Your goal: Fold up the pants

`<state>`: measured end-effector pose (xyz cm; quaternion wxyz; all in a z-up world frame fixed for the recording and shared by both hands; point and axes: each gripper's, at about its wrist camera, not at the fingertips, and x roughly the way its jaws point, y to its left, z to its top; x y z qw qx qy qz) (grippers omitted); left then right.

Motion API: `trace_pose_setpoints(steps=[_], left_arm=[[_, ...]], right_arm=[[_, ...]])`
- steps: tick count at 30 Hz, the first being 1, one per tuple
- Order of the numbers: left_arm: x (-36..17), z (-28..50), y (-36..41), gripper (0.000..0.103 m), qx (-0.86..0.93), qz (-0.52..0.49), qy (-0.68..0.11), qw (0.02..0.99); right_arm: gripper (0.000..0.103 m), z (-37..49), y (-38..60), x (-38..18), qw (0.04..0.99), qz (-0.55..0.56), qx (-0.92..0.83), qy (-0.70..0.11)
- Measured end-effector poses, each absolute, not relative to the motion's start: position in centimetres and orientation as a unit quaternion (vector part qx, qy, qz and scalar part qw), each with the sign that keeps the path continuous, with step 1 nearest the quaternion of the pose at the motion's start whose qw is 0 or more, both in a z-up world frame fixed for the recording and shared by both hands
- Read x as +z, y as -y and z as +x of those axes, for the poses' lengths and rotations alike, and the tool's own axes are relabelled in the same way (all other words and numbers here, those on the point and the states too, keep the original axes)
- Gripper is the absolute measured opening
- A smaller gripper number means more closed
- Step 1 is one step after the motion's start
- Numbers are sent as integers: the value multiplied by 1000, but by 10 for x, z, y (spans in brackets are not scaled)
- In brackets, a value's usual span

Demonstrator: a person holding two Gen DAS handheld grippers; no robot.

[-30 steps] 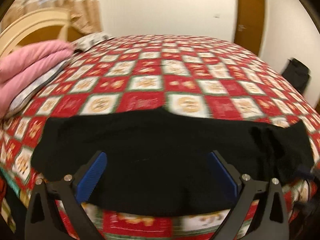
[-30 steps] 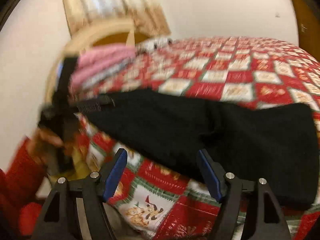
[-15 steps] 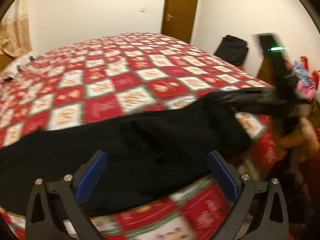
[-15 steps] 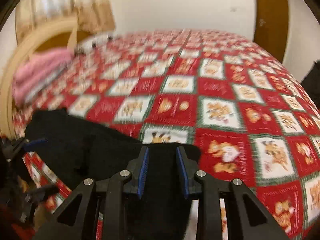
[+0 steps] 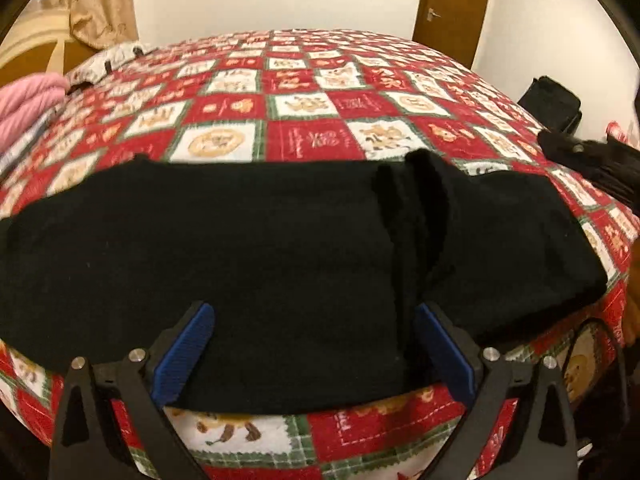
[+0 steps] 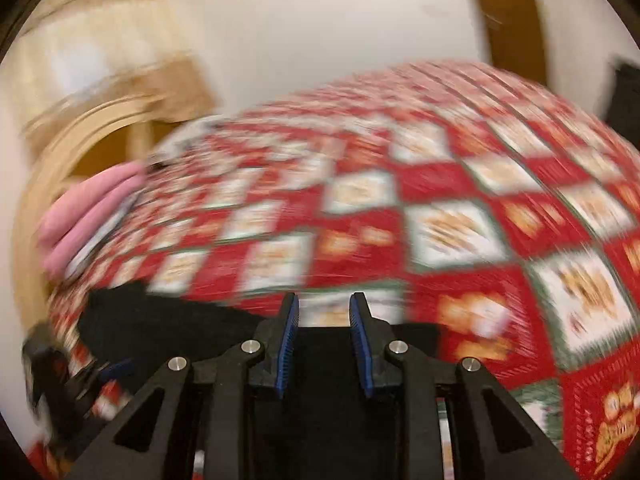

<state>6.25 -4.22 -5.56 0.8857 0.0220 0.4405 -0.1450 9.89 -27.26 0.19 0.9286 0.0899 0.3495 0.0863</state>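
Black pants lie flat across the near edge of the bed, with a raised fold ridge right of the middle. My left gripper is open, its blue pads spread wide just over the pants' near edge. The right wrist view is blurred. There my right gripper has its jaws narrowed to a small gap, and black cloth lies between and under the fingers. I cannot tell whether the pads pinch it. The right gripper also shows at the left view's right edge.
The bed has a red and white checked Christmas quilt. Pink bedding and a wooden headboard are at the far left. A brown door and a black bag stand beyond the bed at the right.
My right gripper narrowed from wide open to a small gap at the pants' end and swung fast. The left view panned right, then back to the middle of the pants.
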Motion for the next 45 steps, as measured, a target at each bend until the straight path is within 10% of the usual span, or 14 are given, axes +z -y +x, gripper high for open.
trace_pose_setpoints(steps=[8,19,33,45], left_arm=[[-60,63,43,103,-141,44,-431,890],[-52,59,20,103,-160,37,-415,895],[-37,53,-124,103,44,-2,-382,923],[-52,53,-266,101,185,-215,-359,889]], right_arm=[[26,146,159,-55,874,16,146,-463],[27,125,212,-33,887,216,180,-365],[30,95,156,-45,902,111,122,-400],[30,70,59,-46,878,49,253,-403]])
